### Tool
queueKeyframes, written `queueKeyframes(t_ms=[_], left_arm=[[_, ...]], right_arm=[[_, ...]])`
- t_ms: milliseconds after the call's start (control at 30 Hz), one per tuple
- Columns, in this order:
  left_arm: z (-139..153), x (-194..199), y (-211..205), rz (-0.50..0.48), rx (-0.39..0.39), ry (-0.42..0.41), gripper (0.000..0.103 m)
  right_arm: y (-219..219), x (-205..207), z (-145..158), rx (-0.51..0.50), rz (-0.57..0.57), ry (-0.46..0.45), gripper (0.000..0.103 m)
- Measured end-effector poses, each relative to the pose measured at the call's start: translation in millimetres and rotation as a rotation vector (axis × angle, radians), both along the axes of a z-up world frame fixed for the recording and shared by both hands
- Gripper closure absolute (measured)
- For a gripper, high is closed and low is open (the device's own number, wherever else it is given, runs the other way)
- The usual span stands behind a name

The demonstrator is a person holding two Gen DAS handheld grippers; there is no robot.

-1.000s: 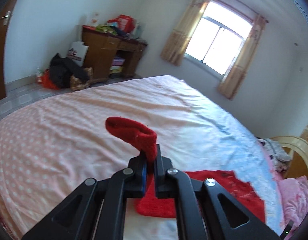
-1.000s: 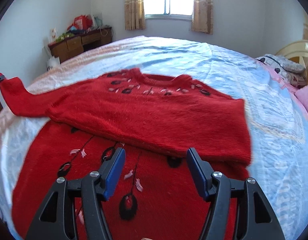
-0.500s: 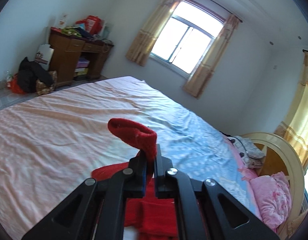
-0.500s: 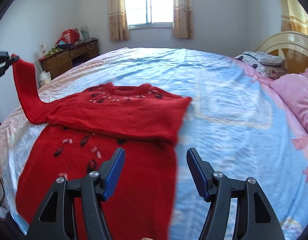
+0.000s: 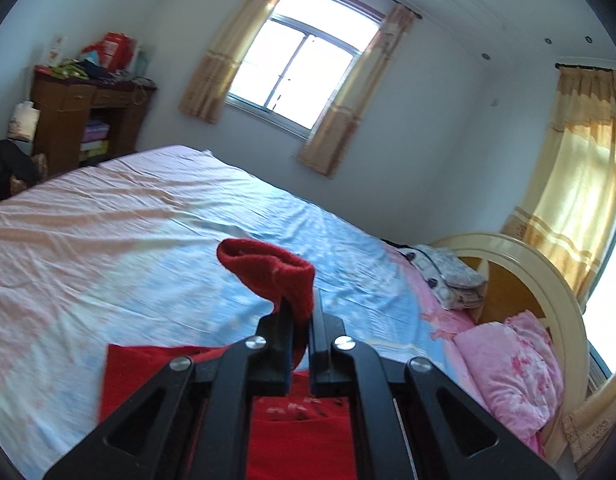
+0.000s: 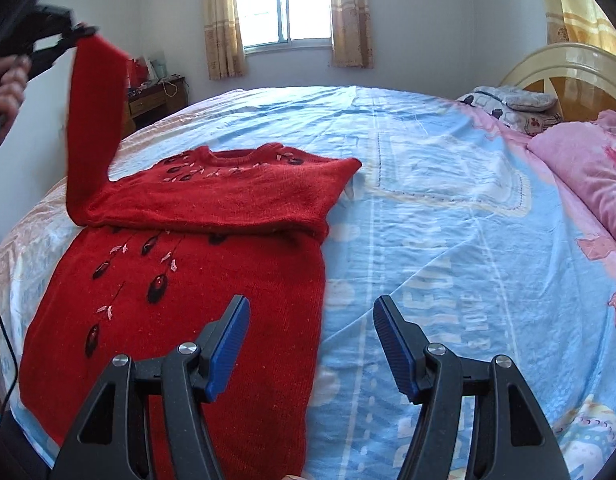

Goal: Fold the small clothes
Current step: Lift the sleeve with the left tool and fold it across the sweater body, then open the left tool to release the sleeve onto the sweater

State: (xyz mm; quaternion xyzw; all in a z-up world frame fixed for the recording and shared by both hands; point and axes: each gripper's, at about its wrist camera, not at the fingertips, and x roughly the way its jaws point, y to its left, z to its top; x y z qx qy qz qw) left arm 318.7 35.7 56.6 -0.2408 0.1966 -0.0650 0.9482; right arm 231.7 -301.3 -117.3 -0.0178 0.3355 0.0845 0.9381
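A red knitted sweater with dark embroidered motifs lies on the bed, one sleeve folded across its chest. My left gripper is shut on the cuff of the other sleeve. In the right wrist view the left gripper holds that sleeve raised high above the sweater's left side. The sweater's body shows below the left gripper. My right gripper is open and empty, hovering above the sweater's lower right edge.
The bed has a blue and pink sheet. Pink pillows and a cream headboard stand at the right. A wooden desk with clutter stands by the far wall, beside a window.
My left gripper has lifted the sleeve cuff higher and swung it toward the sweater's body. My right gripper has shifted right, toward the sweater's right edge, still open.
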Motion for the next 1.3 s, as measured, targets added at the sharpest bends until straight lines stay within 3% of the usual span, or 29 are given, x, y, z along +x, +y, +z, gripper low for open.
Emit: queueKeyframes(t_ms=[233,567,633,667,733,800,900,1000,1167,1300], left_arm=[[-21.2,20.8,-81.1,-0.067,0.097,0.018,0.098],[-95.0,37.6,-186.6,-0.145,0.386,0.104,0.096],[-105.9,37.3,-193.8,-0.162,0.452,0.129,0.090],[-108.7,36.9,-195.8,-0.168,0.467,0.143,0.083],[-109.9,30.4,-190.9,-0.176,0.467,0.159,0.063],[-106.2,14.7,-181.3,-0.160,0.482,0.125,0.036],[-101.2,-17.6,-150.3,-0.107,0.547,0.061,0.019],[-109.5,-41.5,-100.8,-0.033,0.620,0.078,0.013],[-143.0,-61.5,-13.5,0.191,0.718,0.234,0.010],[-163.2,-56.4,25.8,0.239,0.647,0.336,0.010]], right_arm=[[-5.0,0.6,-2.2,0.038,-0.021,0.000,0.038],[-15.4,-4.5,-4.8,0.083,-0.095,-0.050,0.038],[-18.4,-4.3,-5.8,0.088,-0.105,-0.053,0.038],[-19.9,-3.5,-6.8,0.088,-0.108,-0.051,0.038],[-22.2,-1.4,-9.5,0.084,-0.111,-0.045,0.038],[-23.9,0.5,-11.6,0.075,-0.112,-0.040,0.038],[-28.5,0.4,-12.0,0.090,-0.119,-0.040,0.038],[-30.2,-0.4,-11.4,0.103,-0.116,-0.045,0.038],[-22.8,-2.9,-11.1,0.084,-0.094,-0.054,0.038],[-14.3,-4.0,-9.9,0.077,-0.076,-0.070,0.038]])
